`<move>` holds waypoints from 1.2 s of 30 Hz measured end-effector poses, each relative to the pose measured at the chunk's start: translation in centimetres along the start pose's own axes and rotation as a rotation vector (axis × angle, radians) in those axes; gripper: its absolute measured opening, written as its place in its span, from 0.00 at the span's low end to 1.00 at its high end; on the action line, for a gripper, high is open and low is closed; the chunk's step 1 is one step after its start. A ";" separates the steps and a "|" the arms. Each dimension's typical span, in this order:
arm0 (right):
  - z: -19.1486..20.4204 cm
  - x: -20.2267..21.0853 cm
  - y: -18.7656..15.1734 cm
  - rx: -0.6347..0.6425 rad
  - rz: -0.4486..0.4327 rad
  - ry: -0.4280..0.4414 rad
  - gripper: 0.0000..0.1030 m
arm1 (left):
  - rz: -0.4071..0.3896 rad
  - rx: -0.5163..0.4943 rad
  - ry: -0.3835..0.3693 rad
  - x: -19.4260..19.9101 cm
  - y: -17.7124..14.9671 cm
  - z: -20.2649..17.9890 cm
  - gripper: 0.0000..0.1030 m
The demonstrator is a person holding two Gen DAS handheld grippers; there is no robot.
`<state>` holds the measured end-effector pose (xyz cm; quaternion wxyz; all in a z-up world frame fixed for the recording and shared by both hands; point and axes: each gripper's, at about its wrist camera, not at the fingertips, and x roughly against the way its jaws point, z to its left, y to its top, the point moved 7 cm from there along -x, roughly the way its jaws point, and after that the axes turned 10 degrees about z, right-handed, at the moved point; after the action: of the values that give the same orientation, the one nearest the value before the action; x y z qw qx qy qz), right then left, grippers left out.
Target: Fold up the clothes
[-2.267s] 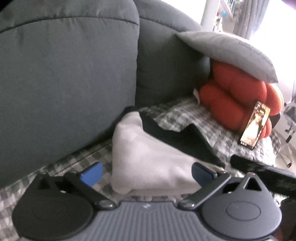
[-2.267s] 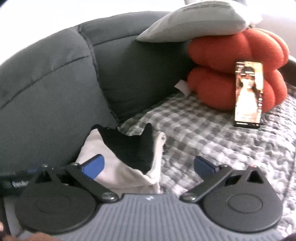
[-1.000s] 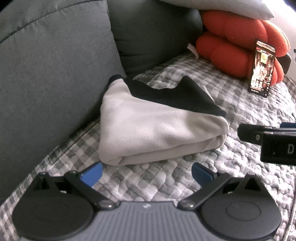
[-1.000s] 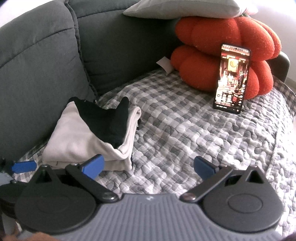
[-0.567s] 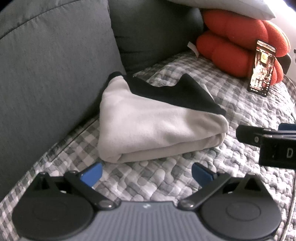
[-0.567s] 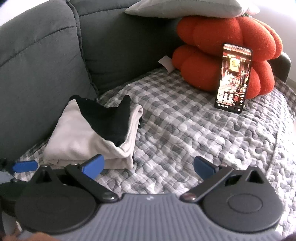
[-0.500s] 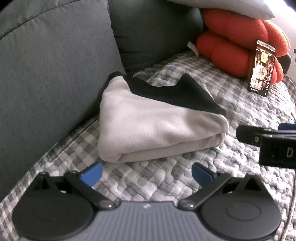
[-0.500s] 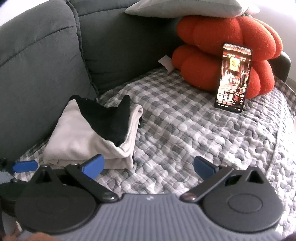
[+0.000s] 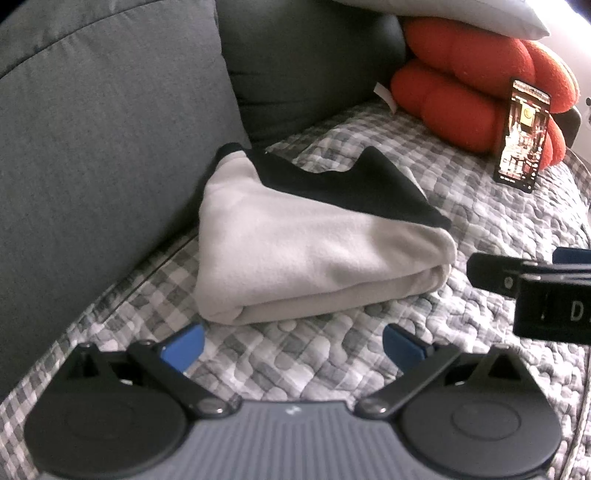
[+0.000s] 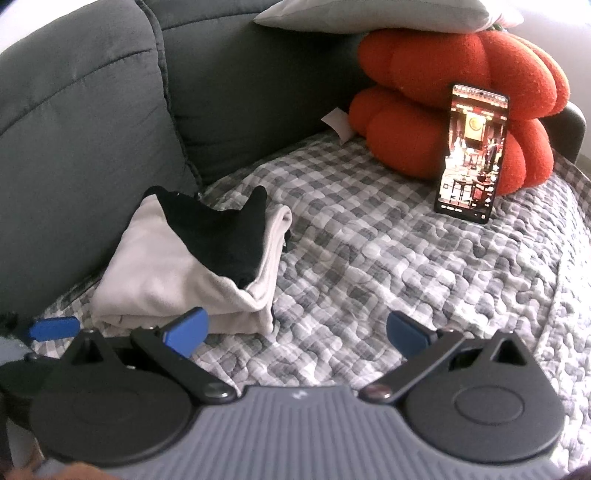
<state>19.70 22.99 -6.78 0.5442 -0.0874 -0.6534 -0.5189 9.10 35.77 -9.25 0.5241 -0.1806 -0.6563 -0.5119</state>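
Observation:
A folded garment (image 9: pixel 314 251), light grey with a black panel on top, lies on the checked quilt (image 9: pixel 332 354) against the sofa's back cushion. The same folded garment (image 10: pixel 192 266) shows at the left of the right wrist view. My left gripper (image 9: pixel 291 345) stands open just in front of the garment, with nothing between its blue pads. My right gripper (image 10: pixel 295 330) is open too, over bare quilt to the right of the garment's front corner. The right gripper's black body (image 9: pixel 535 291) enters the left wrist view from the right edge.
Dark grey sofa cushions (image 9: pixel 103 147) rise behind and to the left. Orange round cushions (image 10: pixel 454 103) with a grey pillow (image 10: pixel 373 14) on top sit at the far right. A phone (image 10: pixel 471 151) with a lit screen leans against them. The quilt (image 10: pixel 406 266) stretches between garment and phone.
Both grippers pulled back from the garment over the last two seconds and let it lie folded. In the last half second nothing has visibly moved.

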 end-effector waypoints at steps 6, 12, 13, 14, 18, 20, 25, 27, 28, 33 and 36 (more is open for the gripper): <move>0.1 -0.1 -0.1 0.005 0.003 0.002 1.00 | 0.000 -0.002 -0.003 0.0 0.0 0.0 1.00; 0.4 -0.2 -0.3 0.011 0.008 0.009 1.00 | -0.002 -0.006 -0.008 0.2 0.0 -0.2 1.00; 0.4 -0.2 -0.3 0.013 0.009 0.009 1.00 | -0.001 -0.007 -0.007 0.2 0.0 -0.2 1.00; 0.5 -0.2 -0.3 0.015 0.009 0.008 1.00 | -0.002 -0.008 -0.006 0.2 0.0 -0.2 1.00; 0.6 -0.2 -0.3 0.013 0.011 0.006 1.00 | 0.000 -0.009 -0.009 0.3 0.0 -0.2 1.00; 0.7 0.0 -0.2 0.013 0.013 0.004 1.00 | 0.000 -0.011 -0.010 0.7 0.1 -0.2 1.00; 1.1 2.5 0.1 -0.011 -0.023 0.005 1.00 | -0.007 -0.009 -0.011 2.4 0.0 0.1 1.00; 0.9 3.9 -0.4 -0.047 -0.027 0.028 1.00 | -0.008 -0.006 -0.015 3.5 -0.2 0.2 1.00; 0.9 4.6 -0.6 -0.064 -0.024 0.039 1.00 | -0.010 -0.003 -0.017 4.1 -0.5 0.3 1.00; 1.4 8.7 -1.9 -0.088 -0.016 0.025 1.00 | -0.032 -0.001 -0.010 7.9 -2.1 0.9 1.00; 2.1 11.7 -2.8 -0.076 -0.032 0.011 1.00 | -0.048 0.001 -0.016 10.4 -3.3 1.2 1.00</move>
<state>11.91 18.09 1.19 0.5357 -0.0949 -0.6315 -0.5526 1.94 32.38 -1.69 0.5063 -0.1684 -0.6651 -0.5224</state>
